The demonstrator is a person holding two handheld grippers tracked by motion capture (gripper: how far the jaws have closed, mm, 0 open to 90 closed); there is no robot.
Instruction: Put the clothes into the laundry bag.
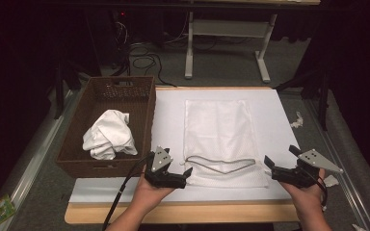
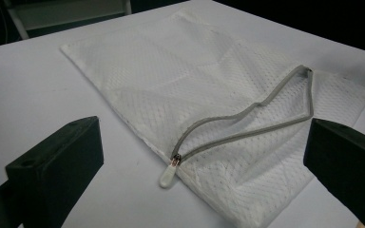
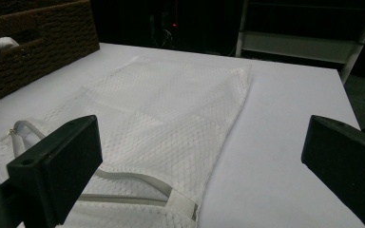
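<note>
A white mesh laundry bag lies flat on the white table top, its grey zipper partly undone near the front edge. The zipper pull rests on the table in front of my left gripper, whose open jaws hold nothing and point at the bag's near left corner. My right gripper hovers off the bag's near right corner, open too, with the mesh bag ahead between its jaws. A crumpled white cloth sits in the brown woven basket.
The basket stands along the table's left side, its wall beyond the bag. A white desk frame and cables are on the floor behind. Small white scraps lie off the right edge.
</note>
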